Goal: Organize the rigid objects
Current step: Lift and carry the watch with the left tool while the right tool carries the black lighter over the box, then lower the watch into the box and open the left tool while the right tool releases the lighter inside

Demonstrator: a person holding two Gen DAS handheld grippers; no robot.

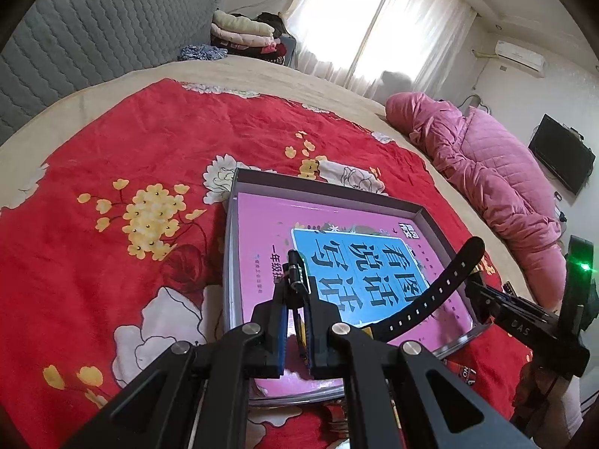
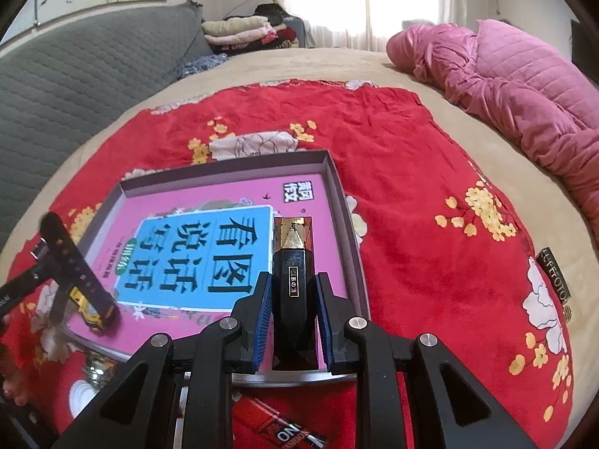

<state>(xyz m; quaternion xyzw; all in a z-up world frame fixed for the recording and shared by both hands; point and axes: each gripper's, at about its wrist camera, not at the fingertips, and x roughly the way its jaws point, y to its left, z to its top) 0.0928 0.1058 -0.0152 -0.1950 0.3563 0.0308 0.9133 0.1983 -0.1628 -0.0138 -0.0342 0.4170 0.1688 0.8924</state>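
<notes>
left hand-held gripper (image 1: 295,299): clamped on the black watch (image 1: 430,292)
right hand-held gripper (image 2: 294,299): gripping a black bottle (image 2: 292,284)
lower middle: open box (image 2: 337,187), pink book (image 2: 224,262) inside
upper right: pink quilt (image 2: 524,86) bunched on the bed (image 2: 299,63)

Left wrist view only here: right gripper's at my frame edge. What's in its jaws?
Observer: A black bottle with a gold cap; the right gripper is shut on it.
Operator: Where's it relative to the box?
Observer: Over the box's right side, above the pink book. I can't tell whether it touches.
Operator: My watch, is the body down?
Observer: The watch's yellow body sits at the book's near left corner and looks to be touching it.
</notes>
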